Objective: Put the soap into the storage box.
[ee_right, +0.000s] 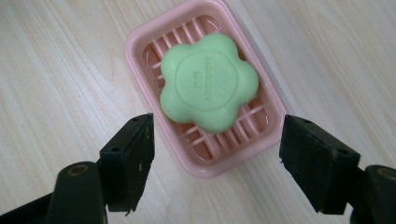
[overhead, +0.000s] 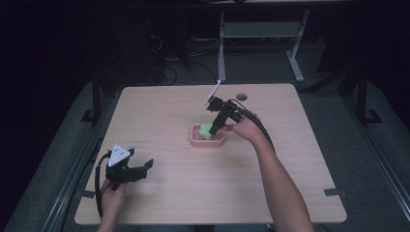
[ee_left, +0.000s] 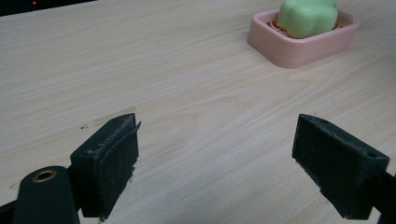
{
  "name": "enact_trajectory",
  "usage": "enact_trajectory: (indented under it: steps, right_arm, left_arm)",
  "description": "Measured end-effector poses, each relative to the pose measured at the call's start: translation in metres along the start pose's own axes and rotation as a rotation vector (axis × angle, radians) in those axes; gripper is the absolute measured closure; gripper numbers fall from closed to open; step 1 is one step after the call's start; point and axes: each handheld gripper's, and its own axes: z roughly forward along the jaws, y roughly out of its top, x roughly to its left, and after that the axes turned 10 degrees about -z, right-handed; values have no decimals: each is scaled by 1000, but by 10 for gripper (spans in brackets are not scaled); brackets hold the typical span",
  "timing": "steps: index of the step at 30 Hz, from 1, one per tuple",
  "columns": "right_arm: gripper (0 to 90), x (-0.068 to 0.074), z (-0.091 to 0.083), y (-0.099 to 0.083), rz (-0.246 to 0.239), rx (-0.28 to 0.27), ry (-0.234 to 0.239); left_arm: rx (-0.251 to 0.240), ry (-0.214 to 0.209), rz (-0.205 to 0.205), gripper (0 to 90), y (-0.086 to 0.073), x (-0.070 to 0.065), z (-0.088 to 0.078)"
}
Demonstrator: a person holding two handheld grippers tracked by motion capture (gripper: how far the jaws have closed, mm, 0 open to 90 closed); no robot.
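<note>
- Table (overhead: 193,193): light wood top, one pink soap dish (overhead: 207,136) near its middle, slightly toward the far side.
- Soap (ee_right: 208,82): green, flower-shaped, round stamp pressed into the top face; text on it too small to read. It lies flat on the ribbed floor of the soap dish (ee_right: 261,140), inside the rim, toward one end of the dish.
- Right gripper (overhead: 216,127): held above the dish in the person's right hand (overhead: 245,128), angled down at it. In the right gripper view its jaws are spread wide, one on each side of the near end of the dish, not touching dish or soap. Nothing between them.
- Left gripper (overhead: 145,167): near the front-left corner of the table, held by the left hand (overhead: 113,193), grey three-cornered plate (overhead: 119,154) on top, well apart from the dish.
- Left gripper view: jaws wide apart, low over bare wood, gripping nothing. Whether they touch the table I cannot tell. Soap dish (ee_left: 303,39) with the soap (ee_left: 308,17) in it sits farther off, upper right of that view.
- Floor beyond the table: desk legs (overhead: 258,43) and loose cables, dark.
</note>
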Motion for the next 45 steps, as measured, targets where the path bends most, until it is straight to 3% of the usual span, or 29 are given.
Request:
enact_trajectory:
  steps: [45]
  right_arm:
    - [261,9,-10,-65,34,-36,22]
  left_arm:
    - [-1,2,5,142,-1,-2,1]
